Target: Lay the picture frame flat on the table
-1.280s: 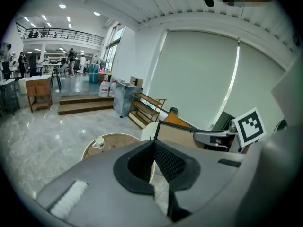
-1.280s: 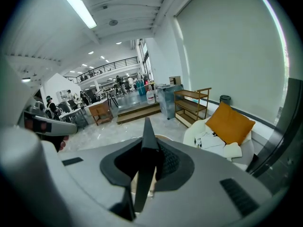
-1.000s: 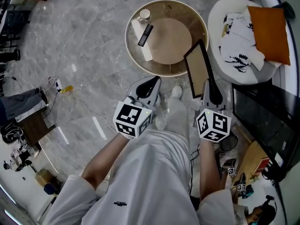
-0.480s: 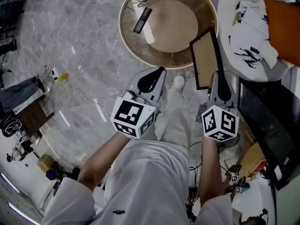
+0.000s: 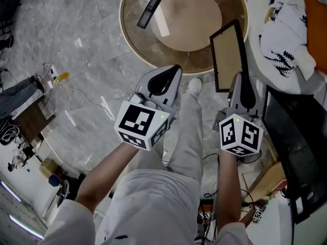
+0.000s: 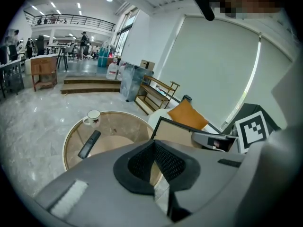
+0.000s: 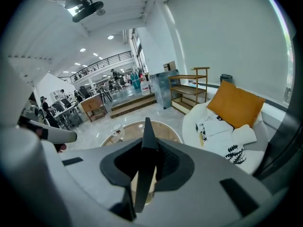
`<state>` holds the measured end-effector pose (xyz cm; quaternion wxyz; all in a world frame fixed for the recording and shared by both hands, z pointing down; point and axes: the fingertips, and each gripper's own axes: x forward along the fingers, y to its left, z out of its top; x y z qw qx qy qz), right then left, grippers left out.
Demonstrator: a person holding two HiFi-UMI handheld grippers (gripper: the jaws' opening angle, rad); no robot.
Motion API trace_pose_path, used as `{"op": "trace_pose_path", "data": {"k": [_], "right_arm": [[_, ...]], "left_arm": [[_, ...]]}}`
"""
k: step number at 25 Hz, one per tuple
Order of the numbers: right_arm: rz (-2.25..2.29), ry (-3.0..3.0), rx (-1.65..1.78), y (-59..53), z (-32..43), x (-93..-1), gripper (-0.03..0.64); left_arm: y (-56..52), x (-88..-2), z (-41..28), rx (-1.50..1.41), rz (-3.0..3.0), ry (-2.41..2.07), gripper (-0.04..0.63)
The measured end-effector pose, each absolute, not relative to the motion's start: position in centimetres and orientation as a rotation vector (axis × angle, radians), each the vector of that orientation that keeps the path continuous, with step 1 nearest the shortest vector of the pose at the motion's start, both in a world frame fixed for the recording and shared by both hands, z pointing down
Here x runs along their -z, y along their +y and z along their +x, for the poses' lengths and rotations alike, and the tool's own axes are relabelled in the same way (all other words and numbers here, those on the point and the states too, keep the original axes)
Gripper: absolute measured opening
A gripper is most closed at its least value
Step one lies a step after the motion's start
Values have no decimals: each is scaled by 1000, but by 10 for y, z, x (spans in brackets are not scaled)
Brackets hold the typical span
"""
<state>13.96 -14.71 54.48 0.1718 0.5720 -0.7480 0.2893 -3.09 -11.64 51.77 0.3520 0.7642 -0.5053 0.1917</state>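
- A remote (image 5: pixel 146 11) lies on the left part of the round table (image 5: pixel 134 45). A white strip (image 5: pixel 162 23) lies just beside it. The middle of the table top is bare.
- The left gripper (image 5: pixel 171 74) is near the table's close rim. Its jaws are pressed together, and nothing is between them.
- The frame (image 5: pixel 228 55) is up on its edge, not flat. From above it shows over the right side of the table. Whether it touches the table cannot be told.
- The right gripper (image 5: pixel 239 80) has its jaws squeezed on the frame's near edge. In the right gripper view the frame looks thin and upright between the jaws.
- A white chair (image 5: pixel 254 4) with an orange cushion (image 5: pixel 317 14) is on the right, close to the table.
- The step now looks like bringing the frame over the table and tipping it down. It is best to go left to the bare middle, away from the remote and the strip.
- One long edge should likely touch the table first. Then the frame can tip over slowly. The grip should not let go until the frame lies flat.
- The empty left gripper could steady the far edge. That way the frame would not slap down or slide off the rim.
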Motion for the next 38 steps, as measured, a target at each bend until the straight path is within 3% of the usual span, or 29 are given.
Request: {"op": "trace_pose_path", "data": {"k": [20, 38], "right_arm": [[1658, -2130, -803, -199, 141, -647, 51], [1662, -2100, -832, -195, 145, -687, 52]], "left_arm": [[-147, -630, -15, -502, 1938, -1256, 5], [-143, -659, -1, -540, 1957, -1217, 5]]}}
